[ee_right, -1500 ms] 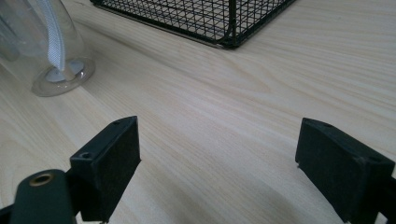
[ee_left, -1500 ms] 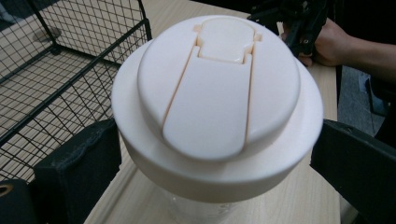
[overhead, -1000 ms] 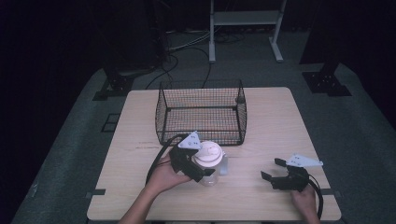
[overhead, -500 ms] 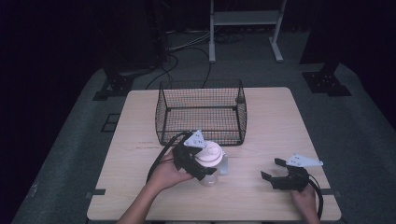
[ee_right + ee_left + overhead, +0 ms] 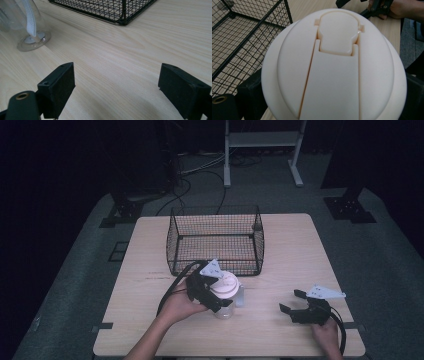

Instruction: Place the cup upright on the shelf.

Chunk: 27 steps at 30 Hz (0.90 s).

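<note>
- Bottle (image 5: 226,296), a clear one with a wide cream lid (image 5: 334,67), stands upright on the table (image 5: 150,320), just in front of the wire basket (image 5: 215,240) and a little to the left of its front right corner.
- Left gripper (image 5: 212,290) is clenched on the bottle at the lid: in the left gripper view the black jaws sit close against either side of the cream dome, and the lid's flip tab points away from the camera.
- Basket lies directly beyond the bottle from the left hand (image 5: 177,306), its near wall close behind the lid, so the likely move is up and forward over that wall.
- Bottle's long axis is vertical; to my eye it must clear the rim before it travels forward.
- Right gripper (image 5: 292,302) rests on the table well apart to the right, its jaws spread with bare wood between them in the right gripper view.
- Left hand is plainly the nearer one to both bottle and basket.
</note>
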Available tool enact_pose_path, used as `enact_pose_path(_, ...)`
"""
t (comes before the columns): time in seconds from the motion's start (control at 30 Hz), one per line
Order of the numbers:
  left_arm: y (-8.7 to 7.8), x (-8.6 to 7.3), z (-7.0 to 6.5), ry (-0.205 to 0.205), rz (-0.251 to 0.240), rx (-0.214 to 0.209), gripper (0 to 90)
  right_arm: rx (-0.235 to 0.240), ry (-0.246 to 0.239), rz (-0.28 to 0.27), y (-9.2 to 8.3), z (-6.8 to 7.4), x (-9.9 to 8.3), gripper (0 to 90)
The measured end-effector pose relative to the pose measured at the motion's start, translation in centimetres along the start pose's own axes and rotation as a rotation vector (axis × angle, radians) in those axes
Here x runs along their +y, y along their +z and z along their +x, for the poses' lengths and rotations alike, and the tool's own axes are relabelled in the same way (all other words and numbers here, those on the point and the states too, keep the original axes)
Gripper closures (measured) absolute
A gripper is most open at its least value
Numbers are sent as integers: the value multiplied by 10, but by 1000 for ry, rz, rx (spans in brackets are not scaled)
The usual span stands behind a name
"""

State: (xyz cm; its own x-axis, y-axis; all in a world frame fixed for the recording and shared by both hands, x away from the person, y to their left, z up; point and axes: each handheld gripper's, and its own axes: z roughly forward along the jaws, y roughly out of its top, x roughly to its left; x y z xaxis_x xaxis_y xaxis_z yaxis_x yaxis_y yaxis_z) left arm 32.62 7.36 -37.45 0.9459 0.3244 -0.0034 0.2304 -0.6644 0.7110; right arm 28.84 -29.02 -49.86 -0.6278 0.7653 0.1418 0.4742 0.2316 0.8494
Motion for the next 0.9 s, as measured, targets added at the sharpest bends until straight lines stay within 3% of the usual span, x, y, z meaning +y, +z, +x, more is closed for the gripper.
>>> enact_pose_path(0.33,0,7,-1,16,44,7,51,-1,2,1,0,0,0,129)
enact_pose_path(0.67,-4,14,-2,32,48,19,51,-4,6,1,0,0,0,129)
enact_pose_path(0.9,-14,28,-5,55,38,24,51,-3,6,0,0,0,0,129)
